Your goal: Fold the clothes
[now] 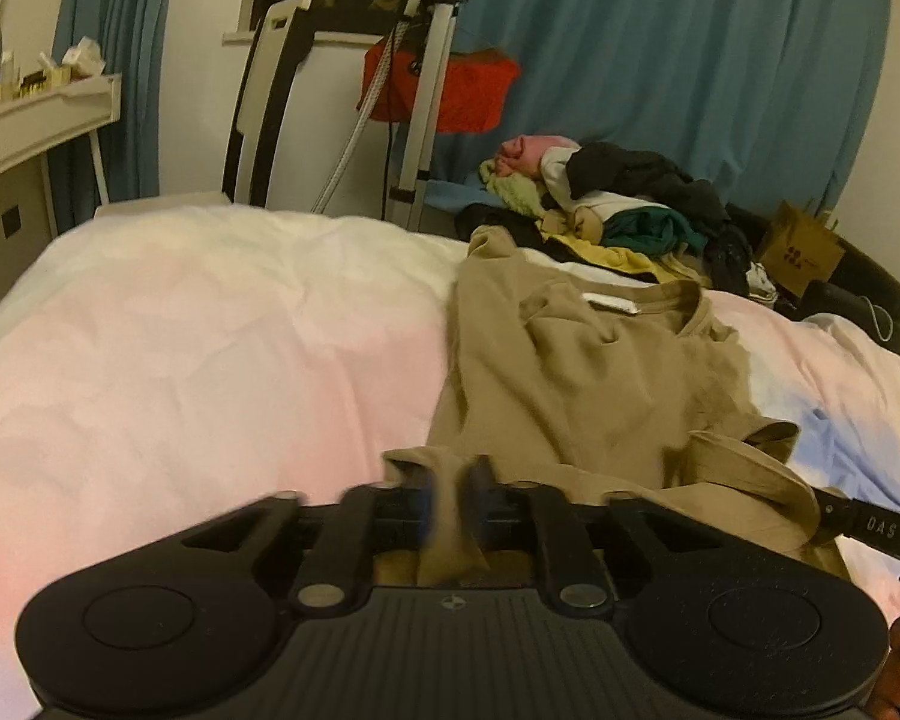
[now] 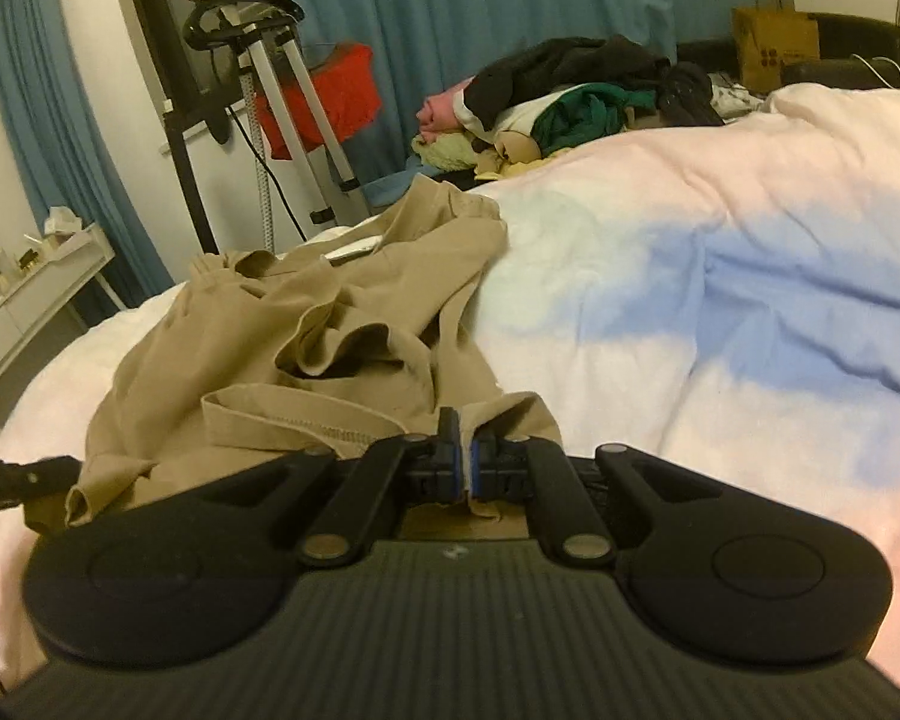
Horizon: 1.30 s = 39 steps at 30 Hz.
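A crumpled tan cotton T-shirt (image 1: 576, 372) lies on the pale pink-and-white duvet of the bed (image 1: 198, 348), collar and white neck label turned toward the far side. The left tool (image 1: 455, 495) is clamped on a fold of the shirt's near hem, and the right tool (image 2: 465, 456) pinches the same hem further along, its blue pads pressed tight on the cloth. Beyond the shirt, at the far edge of the bed, sits a mixed heap of unfolded clothes (image 1: 618, 198), in front of a blue curtain (image 1: 660, 42).
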{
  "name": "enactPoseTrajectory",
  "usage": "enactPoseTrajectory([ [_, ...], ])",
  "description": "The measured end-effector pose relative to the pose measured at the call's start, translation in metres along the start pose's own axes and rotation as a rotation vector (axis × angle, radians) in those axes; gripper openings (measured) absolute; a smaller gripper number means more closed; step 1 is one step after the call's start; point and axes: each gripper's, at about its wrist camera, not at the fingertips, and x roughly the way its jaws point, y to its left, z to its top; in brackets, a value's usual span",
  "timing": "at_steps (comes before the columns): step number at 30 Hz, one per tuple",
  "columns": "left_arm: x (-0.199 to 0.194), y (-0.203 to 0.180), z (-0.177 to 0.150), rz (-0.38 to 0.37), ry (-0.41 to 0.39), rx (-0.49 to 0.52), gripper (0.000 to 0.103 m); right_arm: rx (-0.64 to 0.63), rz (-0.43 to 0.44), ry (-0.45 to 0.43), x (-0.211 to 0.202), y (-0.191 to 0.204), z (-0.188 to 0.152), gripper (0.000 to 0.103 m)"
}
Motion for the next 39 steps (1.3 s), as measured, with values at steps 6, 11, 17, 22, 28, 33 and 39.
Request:
enactPoseTrajectory([
  [6,-0.055,-0.017,-0.003,-0.017,-0.088,0.038,0.073,0.005,0.025,-0.044,-0.045,0.010,0.009,0.060],
  [11,-0.108,-0.030,-0.012,-0.053,-0.165,0.067,0.084,-0.054,0.053,-0.144,-0.107,0.022,0.006,0.083],
  [17,-0.159,-0.041,-0.030,-0.072,-0.208,0.120,0.096,-0.120,0.066,-0.202,-0.164,0.035,-0.003,0.083],
  [22,-0.178,-0.037,-0.049,-0.096,-0.192,0.094,0.097,-0.096,0.065,-0.223,-0.192,0.032,-0.018,0.083],
  [28,-0.186,-0.034,-0.058,-0.088,-0.195,0.081,0.097,-0.091,0.063,-0.257,-0.206,0.026,-0.024,0.083],
  [33,-0.179,-0.028,-0.058,-0.087,-0.165,0.036,0.097,-0.086,0.057,-0.258,-0.202,0.025,-0.025,0.083],
  [39,-0.163,-0.021,-0.060,-0.079,-0.086,-0.014,0.097,-0.063,0.053,-0.237,-0.198,0.022,-0.027,0.083],
])
